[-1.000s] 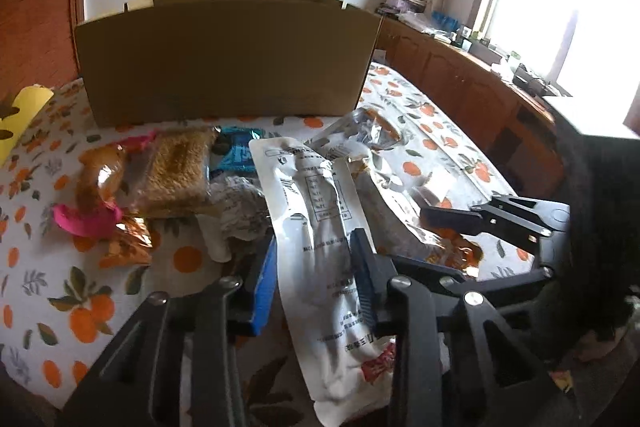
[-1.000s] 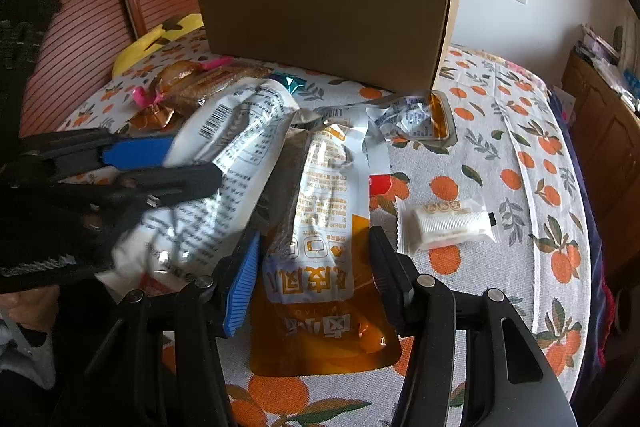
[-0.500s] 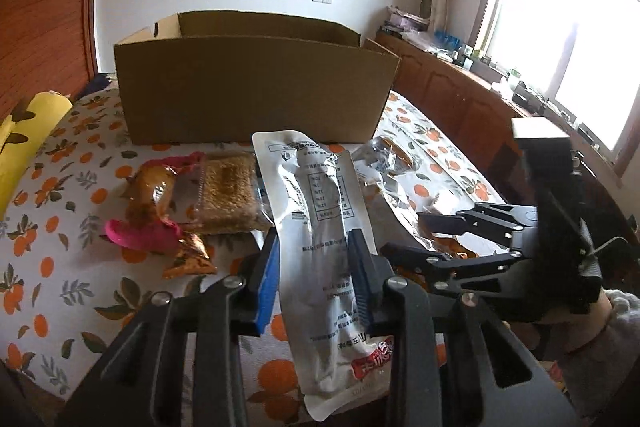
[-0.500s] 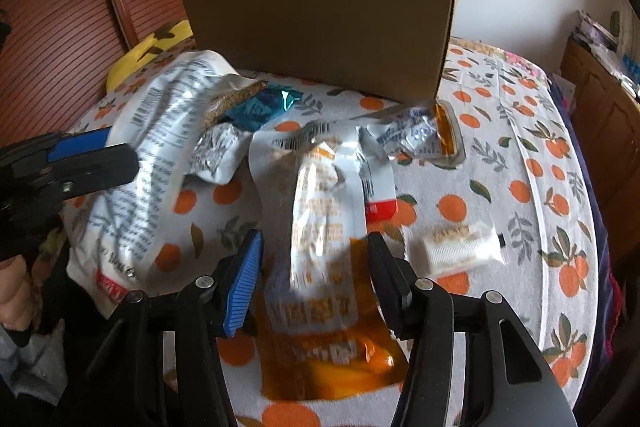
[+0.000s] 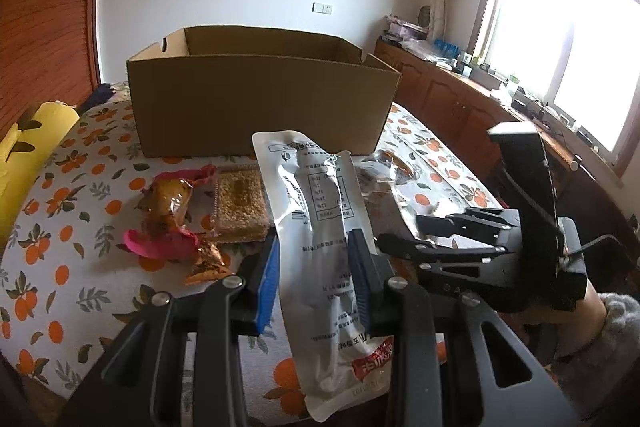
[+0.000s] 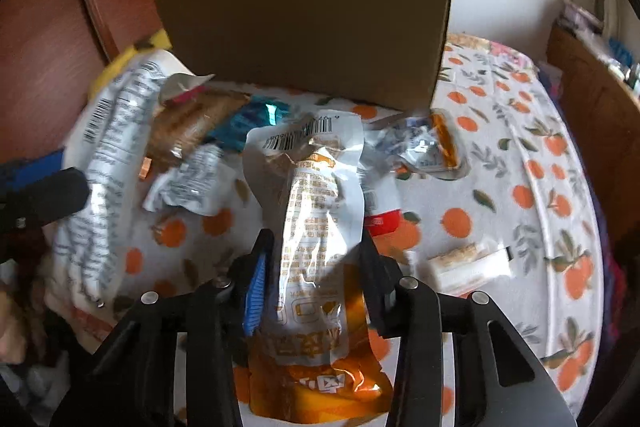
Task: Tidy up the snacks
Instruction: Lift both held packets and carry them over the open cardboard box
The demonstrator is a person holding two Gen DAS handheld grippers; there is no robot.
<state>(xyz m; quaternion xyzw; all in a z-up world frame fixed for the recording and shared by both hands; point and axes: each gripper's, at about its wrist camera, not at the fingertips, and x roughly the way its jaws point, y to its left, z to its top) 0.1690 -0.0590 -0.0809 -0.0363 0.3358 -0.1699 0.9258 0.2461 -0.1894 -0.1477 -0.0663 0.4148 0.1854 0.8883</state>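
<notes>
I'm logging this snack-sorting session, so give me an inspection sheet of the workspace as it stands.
Surface: table under an orange-print cloth.
Job's things: open cardboard box at the back; its inside is hidden. In front lie a sesame bar, amber wrapped snacks, a teal packet and a small white bar.
Clutter: yellow cushion at the edge.
Grippers: left gripper shut on the white pouch; right gripper closing its jaws on the orange pouch, pads pressing.
Cables: nothing seen.
Surroundings: wooden cabinets, bright window.
</notes>
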